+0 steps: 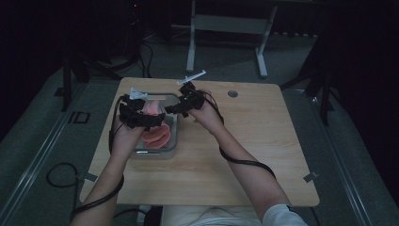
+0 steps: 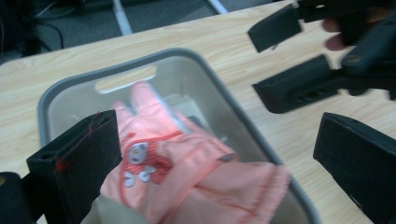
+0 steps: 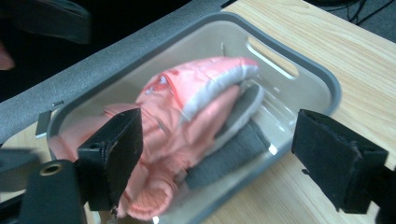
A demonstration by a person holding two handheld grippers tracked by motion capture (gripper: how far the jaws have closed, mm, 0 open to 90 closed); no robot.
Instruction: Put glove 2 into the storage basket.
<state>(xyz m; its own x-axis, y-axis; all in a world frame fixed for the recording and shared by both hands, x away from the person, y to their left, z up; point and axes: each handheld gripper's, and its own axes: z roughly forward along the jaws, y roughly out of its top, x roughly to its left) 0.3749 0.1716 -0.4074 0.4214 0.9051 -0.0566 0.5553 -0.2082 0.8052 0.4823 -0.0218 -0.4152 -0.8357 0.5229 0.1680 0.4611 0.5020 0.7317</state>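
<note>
Forearms wound with black cable are seen entering from the near edge of the counter (image 1: 263, 155), a light wood-grain top with rounded corners and a round grommet hole (image 1: 232, 93) near its far edge. A grey rectangular tray (image 1: 172, 141) with slotted handles is placed on the left half of the counter, toward the far edge. A pink glove (image 2: 187, 172) with pale patches and grey lining is held partly inside the tray and is raised above further pink items lying in it. The left gripper (image 1: 136, 114) is positioned over the tray; its jaws are spread apart on either side of the glove, and contact cannot be confirmed. The right gripper (image 1: 181, 107) is held just beside the tray's right rim, jaws apart, nothing between them. Grey carpeted floor surrounds the counter; a white metal table frame (image 1: 226, 28) is seen beyond the far edge, in a dark room.
</note>
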